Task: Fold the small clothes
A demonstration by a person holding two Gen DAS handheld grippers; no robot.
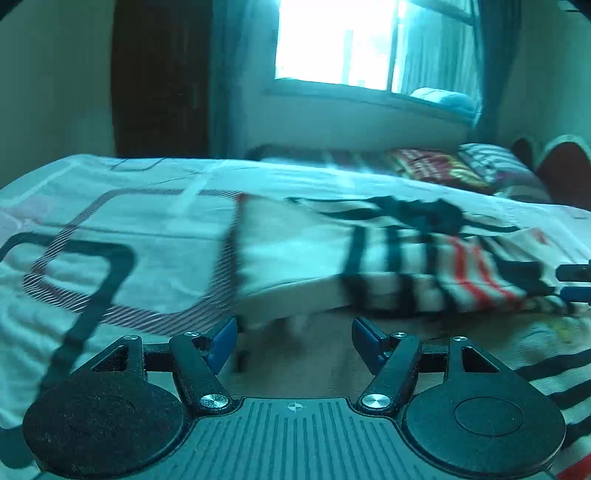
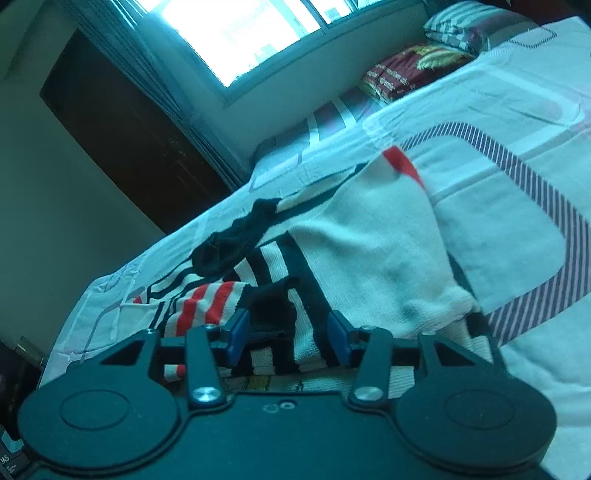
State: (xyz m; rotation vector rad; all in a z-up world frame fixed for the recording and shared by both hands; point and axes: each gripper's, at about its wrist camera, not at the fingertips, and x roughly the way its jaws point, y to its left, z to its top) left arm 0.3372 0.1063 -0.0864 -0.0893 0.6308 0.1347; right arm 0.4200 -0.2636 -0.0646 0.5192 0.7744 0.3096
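A small white garment with black and red stripes (image 1: 369, 258) lies on the patterned bedsheet (image 1: 110, 229). It looks partly lifted and is blurred in the left wrist view. My left gripper (image 1: 293, 339) is open just in front of its near edge. The other gripper's fingers (image 1: 576, 280) show at the right edge against the garment. In the right wrist view the garment (image 2: 369, 240) lies ahead. My right gripper (image 2: 288, 332) is open, its blue pads (image 2: 236, 332) to either side of the striped hem. A black piece of fabric (image 2: 236, 240) lies at the garment's far end.
Folded blankets and pillows (image 2: 413, 70) lie at the head of the bed under a bright window (image 2: 236, 33). A dark wardrobe (image 2: 122, 136) stands beyond the bed. The bedsheet (image 2: 517, 184) spreads wide to the right of the garment.
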